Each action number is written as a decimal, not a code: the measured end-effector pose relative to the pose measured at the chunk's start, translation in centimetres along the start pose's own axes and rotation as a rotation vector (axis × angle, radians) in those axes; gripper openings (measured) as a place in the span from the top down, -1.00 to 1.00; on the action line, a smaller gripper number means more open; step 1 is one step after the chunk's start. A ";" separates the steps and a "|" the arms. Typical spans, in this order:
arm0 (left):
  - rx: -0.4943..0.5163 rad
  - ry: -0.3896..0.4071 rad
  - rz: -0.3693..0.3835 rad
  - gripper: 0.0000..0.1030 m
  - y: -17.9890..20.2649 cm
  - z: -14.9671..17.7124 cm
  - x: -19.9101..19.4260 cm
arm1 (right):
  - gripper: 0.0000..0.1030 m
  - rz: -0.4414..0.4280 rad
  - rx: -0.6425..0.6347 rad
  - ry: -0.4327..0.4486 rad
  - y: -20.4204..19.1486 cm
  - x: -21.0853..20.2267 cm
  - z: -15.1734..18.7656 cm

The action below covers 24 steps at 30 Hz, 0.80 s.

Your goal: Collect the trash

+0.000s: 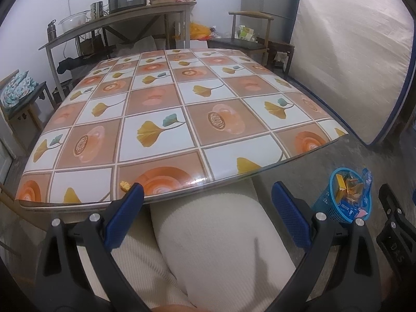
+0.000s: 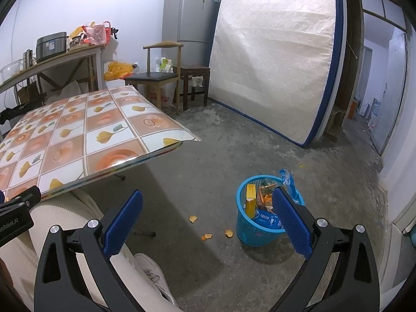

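With the blue basket (image 2: 256,223) already stuffed with wrappers and a yellow box (image 2: 250,199), I'd say most of the collecting is done, and it sits on the floor just right of my knee. The table (image 1: 182,109) is nearly bare: only one small orange scrap (image 1: 124,185) clings to its near edge, right by my left claw (image 1: 208,208), which hangs wide open and empty over my lap. My right claw (image 2: 208,217) is spread open too, holding nothing, facing the floor. Down there three orange peel bits (image 2: 193,218) lie loose beside the basket, so that's what's left, as I judge it.
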<state>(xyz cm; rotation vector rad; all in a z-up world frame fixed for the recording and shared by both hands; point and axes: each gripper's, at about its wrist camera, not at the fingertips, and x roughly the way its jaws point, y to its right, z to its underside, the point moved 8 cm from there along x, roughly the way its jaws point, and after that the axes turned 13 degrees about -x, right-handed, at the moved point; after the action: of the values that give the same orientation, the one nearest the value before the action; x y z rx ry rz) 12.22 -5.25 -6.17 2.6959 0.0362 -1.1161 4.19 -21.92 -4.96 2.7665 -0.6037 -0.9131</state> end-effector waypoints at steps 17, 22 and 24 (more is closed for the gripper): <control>-0.006 -0.005 -0.006 -0.84 -0.2 0.2 -0.1 | -0.88 0.000 -0.001 -0.006 0.0 0.0 -0.1; -0.008 -0.004 -0.007 -0.84 -0.2 0.2 -0.1 | -0.88 0.000 -0.004 -0.004 0.0 0.0 -0.2; -0.008 -0.005 -0.007 -0.84 -0.2 0.2 -0.1 | -0.88 0.000 -0.005 -0.004 0.0 0.0 -0.2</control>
<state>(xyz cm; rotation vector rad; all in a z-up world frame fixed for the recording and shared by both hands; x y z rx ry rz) 11.99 -5.07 -6.29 2.6876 0.0494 -1.1222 4.35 -21.91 -4.83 2.7611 -0.6006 -0.9188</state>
